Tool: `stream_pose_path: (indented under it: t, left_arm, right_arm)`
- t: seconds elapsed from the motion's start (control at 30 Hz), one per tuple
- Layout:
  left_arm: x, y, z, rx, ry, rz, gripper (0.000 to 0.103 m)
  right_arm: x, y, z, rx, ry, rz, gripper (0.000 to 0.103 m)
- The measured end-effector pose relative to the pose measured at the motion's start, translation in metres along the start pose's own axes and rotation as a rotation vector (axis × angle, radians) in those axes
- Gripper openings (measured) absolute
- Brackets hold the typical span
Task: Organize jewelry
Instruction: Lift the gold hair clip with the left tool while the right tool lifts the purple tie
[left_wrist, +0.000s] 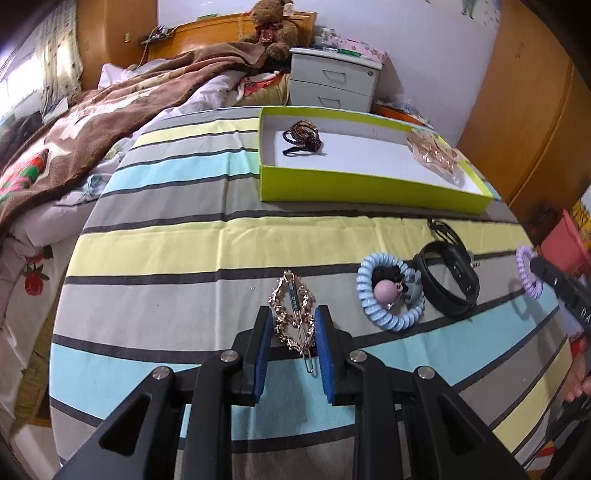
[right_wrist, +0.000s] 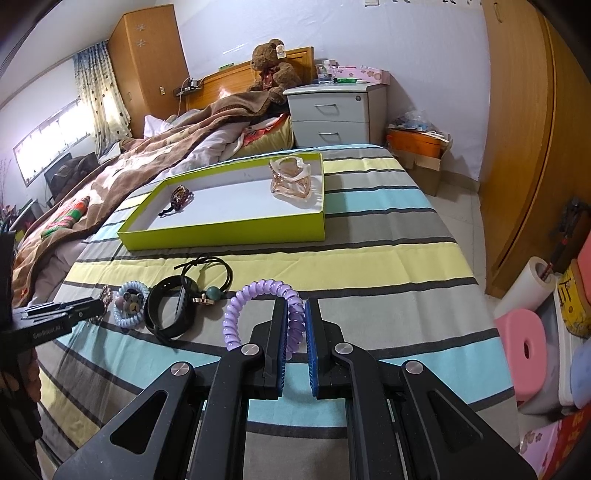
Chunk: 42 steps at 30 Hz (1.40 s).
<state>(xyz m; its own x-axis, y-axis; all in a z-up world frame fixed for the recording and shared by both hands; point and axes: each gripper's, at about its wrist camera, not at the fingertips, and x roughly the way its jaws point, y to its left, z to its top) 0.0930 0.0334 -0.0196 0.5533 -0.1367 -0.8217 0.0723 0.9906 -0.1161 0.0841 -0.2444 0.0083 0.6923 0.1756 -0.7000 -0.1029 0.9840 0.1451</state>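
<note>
We hold both claws clamped for transfer — left claw (left_wrist: 293, 325) on the gold hair clip (left_wrist: 293, 314), right claw (right_wrist: 295, 321) on the purple coil tie (right_wrist: 258, 306) — toward the far green tray (right_wrist: 229, 230).

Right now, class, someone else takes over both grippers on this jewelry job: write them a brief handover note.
Left gripper: shut on the gold ornate metal hair clip, at the striped bedsheet.
Right gripper: shut on the purple spiral plastic hair tie.
Done: dark beaded bracelets and a clear pinkish claw clip lie in the lime-green cardboard tray.
Left: both held pieces, plus the light-blue spiral hair tie, black wristband and black elastic cord, not yet in the tray.
</note>
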Motion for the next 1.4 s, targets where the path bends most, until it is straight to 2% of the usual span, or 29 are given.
stream_pose_path:
  t: [0.1,0.47,0.53,0.73,0.97,1.4]
  left_arm:
    - [0.002,0.005,0.003,-0.041,0.001,-0.012,0.025]
    - [0.008,0.003,0.011,-0.060,-0.002,0.009,0.027]
    - [0.009,0.001,0.010,-0.050,-0.003,0.025,0.023]
    - [0.007,0.000,0.010,-0.035,-0.008,0.033,0.018]
    - [0.000,0.004,0.011,-0.044,-0.022,0.040,0.018]
    - [-0.023,0.005,0.035,-0.034,-0.080,0.016,0.018]
  right_arm:
    - [0.001,0.000,0.001,0.001,0.004,-0.001,0.010]
    - [0.004,-0.001,0.000,-0.002,0.009,-0.001,0.010]
    - [0.005,-0.001,0.000,-0.003,0.008,-0.001,0.010]
    - [0.004,-0.001,0.000,-0.002,0.006,-0.003,0.010]
    - [0.003,0.001,0.003,-0.007,-0.001,-0.001,0.010]
    - [-0.009,0.015,0.035,-0.051,-0.061,0.003,0.010]
